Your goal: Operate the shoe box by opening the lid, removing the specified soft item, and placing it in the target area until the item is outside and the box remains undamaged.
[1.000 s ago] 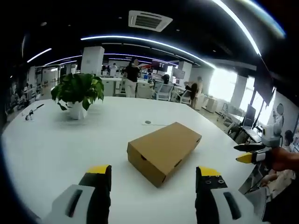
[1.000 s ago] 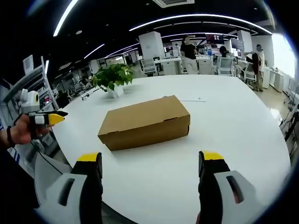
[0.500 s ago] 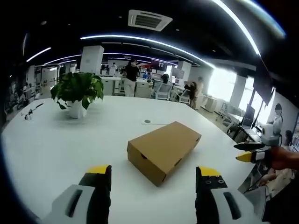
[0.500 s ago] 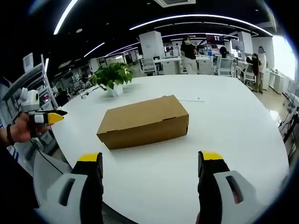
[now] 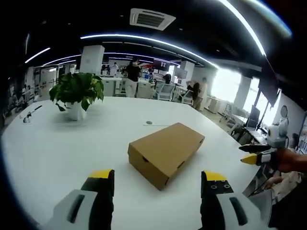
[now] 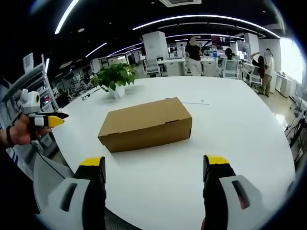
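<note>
In the left gripper view, the left gripper (image 5: 157,182) sits nearest, its jaws standing wide apart with nothing between them. In the right gripper view, the right gripper (image 6: 154,167) is in the same condition: jaws apart, empty, held above the near edge of the white table (image 6: 230,124).

Beyond both grippers, well apart from either, the shoe box (image 5: 165,152) lies flat on the table, roughly mid-surface, lid down and closed (the soft item is presumably inside; it cannot be confirmed from here). The box sits at an angle to the left gripper, one short end turned toward it, while it presents a long side to the right gripper (image 6: 145,123).

Farther off, toward the left, a potted plant (image 5: 77,94) stands on the table, clear of the box. An office with several people lies beyond.

Assessment: the task stands at its opening step, the approach; no contact has been made and the lid is unopened. The next move calls for bringing both grippers forward to the box, one to steady the body and the other to catch the lid's edge and lift gently, so the cardboard is not creased or torn. No target area is identifiable.
</note>
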The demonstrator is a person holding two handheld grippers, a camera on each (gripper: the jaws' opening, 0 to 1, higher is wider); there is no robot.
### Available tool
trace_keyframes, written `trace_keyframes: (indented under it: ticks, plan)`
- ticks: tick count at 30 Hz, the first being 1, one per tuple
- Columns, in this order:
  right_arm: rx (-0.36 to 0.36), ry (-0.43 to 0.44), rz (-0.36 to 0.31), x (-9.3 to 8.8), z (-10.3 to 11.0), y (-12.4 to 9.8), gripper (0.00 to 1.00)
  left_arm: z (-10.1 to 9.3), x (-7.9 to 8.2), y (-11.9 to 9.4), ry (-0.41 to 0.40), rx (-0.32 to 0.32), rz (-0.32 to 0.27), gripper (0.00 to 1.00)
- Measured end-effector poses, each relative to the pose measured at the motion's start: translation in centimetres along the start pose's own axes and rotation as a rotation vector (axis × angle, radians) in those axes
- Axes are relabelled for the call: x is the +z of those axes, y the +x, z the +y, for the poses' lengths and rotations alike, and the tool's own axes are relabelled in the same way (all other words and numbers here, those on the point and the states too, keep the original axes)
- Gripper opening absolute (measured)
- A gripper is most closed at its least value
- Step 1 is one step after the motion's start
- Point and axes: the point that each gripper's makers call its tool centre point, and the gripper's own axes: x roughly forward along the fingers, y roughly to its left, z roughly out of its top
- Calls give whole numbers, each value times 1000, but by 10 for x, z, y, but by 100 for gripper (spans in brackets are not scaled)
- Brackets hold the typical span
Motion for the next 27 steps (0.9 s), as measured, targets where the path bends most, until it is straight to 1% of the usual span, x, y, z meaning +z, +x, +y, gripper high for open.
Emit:
trace_keyframes:
  ticks: [9, 27]
  plan:
    - [-3, 2, 1, -1, -1, 0, 79, 5, 3, -1, 0, 8, -7, 75]
    - [-5, 7, 0, -2, -2, -2, 79, 5, -2, -4, -7, 12, 0, 75]
